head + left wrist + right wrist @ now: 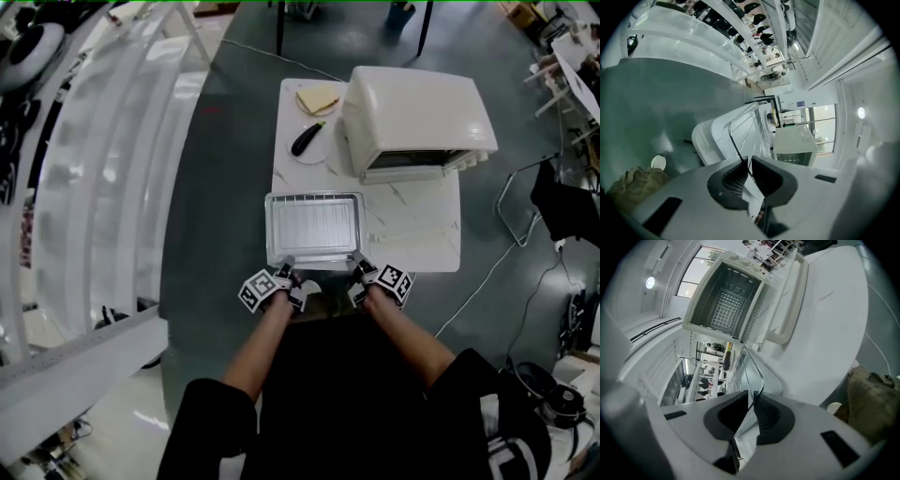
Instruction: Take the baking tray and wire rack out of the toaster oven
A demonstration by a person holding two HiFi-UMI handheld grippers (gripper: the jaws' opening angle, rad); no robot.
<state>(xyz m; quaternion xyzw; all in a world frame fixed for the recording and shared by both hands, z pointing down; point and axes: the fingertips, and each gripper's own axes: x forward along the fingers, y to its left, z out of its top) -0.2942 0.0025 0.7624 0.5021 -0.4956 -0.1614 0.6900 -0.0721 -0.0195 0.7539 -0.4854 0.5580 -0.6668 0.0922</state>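
Both tools are clamped. The left gripper (749,163) has its jaws almost together on the near rim of the tray (269,231), with a wire of the rack (314,225) in the same bite. The right gripper (753,401) is the same, with a thin rim and a wire between its pads. From the head view the left one is at the near-left corner and the right one at the near-right corner.

Hard to see:
- In the head view the gripper bodies hide the pads, so the grip only reads from the gripper views.
- Both gripper views show the tray edge-on, so its floor isn't visible there.
- I can't tell if the tray is resting on the table (422,234) or is just above it.
- The forearms (267,347) and dark clothing hide the table's near edge.

The tray is shiny metal and rectangular with rounded corners. The rack lies flat inside it, its thin parallel wires running front to back. It sits over the table's near-left part, its left rim about at the table edge, well clear of the oven (417,112).

The oven is cream, at the far right of the table, with its door down. The right gripper view looks into the cavity, which has a mesh pattern on its back wall. Bread (317,98) and a black-handled knife (307,139) are at the far left.
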